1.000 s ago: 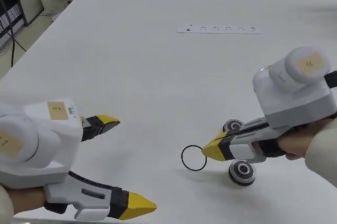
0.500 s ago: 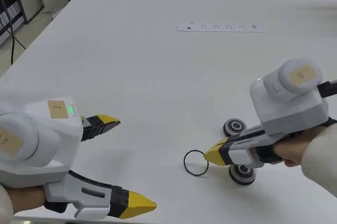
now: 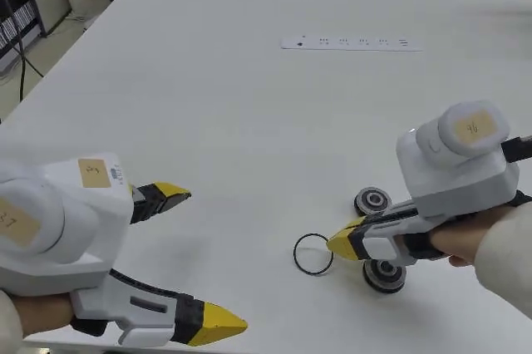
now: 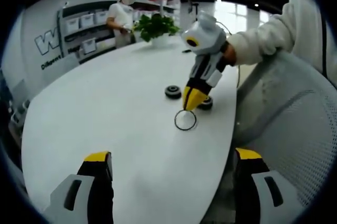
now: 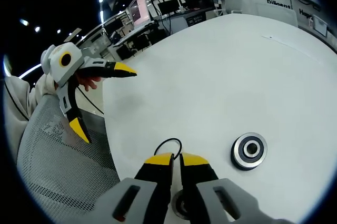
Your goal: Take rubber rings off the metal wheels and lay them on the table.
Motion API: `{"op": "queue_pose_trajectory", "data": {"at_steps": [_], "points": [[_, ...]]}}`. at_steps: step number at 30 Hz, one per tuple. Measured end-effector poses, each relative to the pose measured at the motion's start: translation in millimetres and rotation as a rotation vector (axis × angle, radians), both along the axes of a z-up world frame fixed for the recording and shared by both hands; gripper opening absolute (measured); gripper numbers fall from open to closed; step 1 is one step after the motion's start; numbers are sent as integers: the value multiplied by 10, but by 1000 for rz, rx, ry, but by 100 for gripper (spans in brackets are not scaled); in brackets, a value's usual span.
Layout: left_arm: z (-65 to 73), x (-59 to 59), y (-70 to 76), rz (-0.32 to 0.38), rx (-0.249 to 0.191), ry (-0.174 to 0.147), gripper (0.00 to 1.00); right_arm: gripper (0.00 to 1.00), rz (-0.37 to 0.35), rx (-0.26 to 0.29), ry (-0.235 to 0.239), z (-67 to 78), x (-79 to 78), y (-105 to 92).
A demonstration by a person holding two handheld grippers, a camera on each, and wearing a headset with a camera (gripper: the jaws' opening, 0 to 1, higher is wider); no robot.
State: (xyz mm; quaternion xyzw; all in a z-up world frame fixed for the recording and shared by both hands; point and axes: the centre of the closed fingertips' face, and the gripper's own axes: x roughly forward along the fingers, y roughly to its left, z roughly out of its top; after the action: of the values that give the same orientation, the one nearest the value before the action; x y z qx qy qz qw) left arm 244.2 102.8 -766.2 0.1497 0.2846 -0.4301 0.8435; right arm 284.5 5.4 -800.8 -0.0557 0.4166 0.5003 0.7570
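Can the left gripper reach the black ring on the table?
Probably yes. The left gripper is open, and bare table lies between it and the rubber ring. The right gripper, shut, sits at the ring's edge.

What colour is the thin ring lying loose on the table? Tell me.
Black; the thin rubber ring on the white table shows best in the head view.

Right gripper [image 3: 331, 244]: dropped lower toward the surface [image 3: 249, 121], its body sinking toward 6 o'clock in the head view.
Far wheel [image 3: 371, 201]: came clear of that gripper, at its 12 o'clock.
Near wheel [image 3: 384, 276]: became partly covered by that gripper, at its 6 o'clock.
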Motion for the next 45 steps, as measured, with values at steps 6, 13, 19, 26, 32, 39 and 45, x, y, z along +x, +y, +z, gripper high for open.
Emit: {"op": "queue_pose_trajectory", "data": {"at_steps": [6,13,19,26,32,39,45], "points": [[-4,-2,3,-1,6,0,97,4,-1,-3,-8,2,14,-12],[-2,-1,10,1,11,-1,97,5,-14,10,-46,101,89,-47],[-4,-5,18,2,18,0,96,7,-21,33,-70,181,144,-66],[-14,-9,27,4,20,5,96,11,-50,67,-99,319,226,-99],[-20,-12,28,2,22,7,96,13,-81,98,-119,432,300,-140],[-3,16,62,24,9,6,96,17,-114,132,-145,564,379,-222],[-9,12,69,21,17,6,96,20,-157,163,-168,686,467,-339]]}}
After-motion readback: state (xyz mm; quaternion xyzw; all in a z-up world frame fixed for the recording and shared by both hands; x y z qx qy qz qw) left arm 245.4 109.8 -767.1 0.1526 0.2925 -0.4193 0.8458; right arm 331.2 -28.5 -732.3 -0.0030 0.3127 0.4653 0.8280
